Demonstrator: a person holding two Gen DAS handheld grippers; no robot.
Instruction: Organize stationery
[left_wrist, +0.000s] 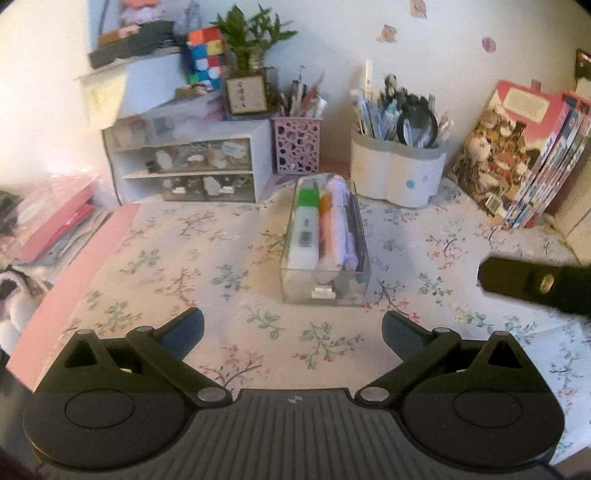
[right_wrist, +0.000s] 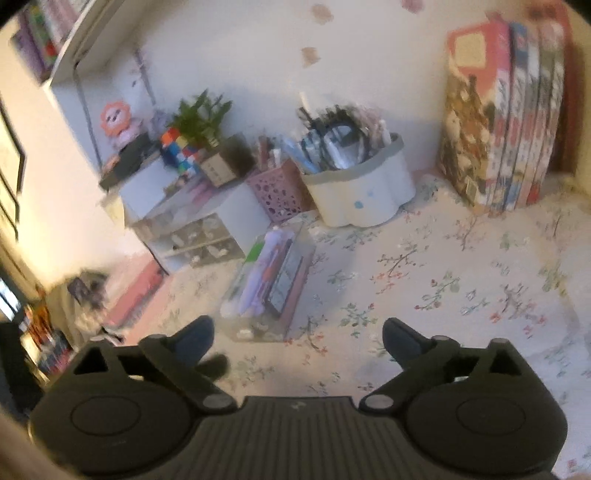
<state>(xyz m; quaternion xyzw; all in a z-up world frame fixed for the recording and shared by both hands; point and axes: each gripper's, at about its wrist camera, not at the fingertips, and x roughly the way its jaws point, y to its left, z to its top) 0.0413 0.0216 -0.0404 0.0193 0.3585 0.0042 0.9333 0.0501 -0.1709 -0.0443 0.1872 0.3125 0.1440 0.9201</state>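
My left gripper (left_wrist: 293, 326) and right gripper (right_wrist: 298, 338) both stand with jaws spread wide, nothing between the fingers. The clear box (left_wrist: 325, 291) of markers sits on the floral tablecloth (left_wrist: 166, 258), ahead of both grippers and in front of the white pen holder (left_wrist: 397, 175).

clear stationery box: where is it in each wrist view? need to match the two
Left wrist: clear stationery box sits centre frame, lengthwise away from the camera, ahead of the open left gripper.
Right wrist: clear stationery box sits left of centre, angled, ahead of the open right gripper.
Shared landmark: white pen holder, behind the box.
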